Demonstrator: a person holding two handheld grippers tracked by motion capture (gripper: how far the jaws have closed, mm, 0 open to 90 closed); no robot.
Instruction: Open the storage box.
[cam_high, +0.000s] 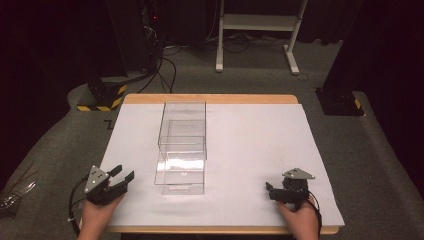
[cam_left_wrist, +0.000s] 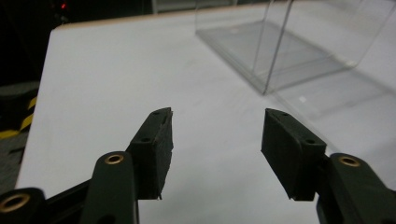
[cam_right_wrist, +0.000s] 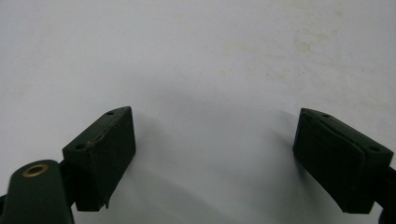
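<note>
The clear box lies mid-table, just right of the left gripper, jaws wide with nothing between. The right gripper, also wide, rests well apart near the table front edge, bare white surface between.

In the left gripper view the clear box is cut off by the top and right edges. Left of the bench, a small glinting heap stays too dim to identify.
</note>
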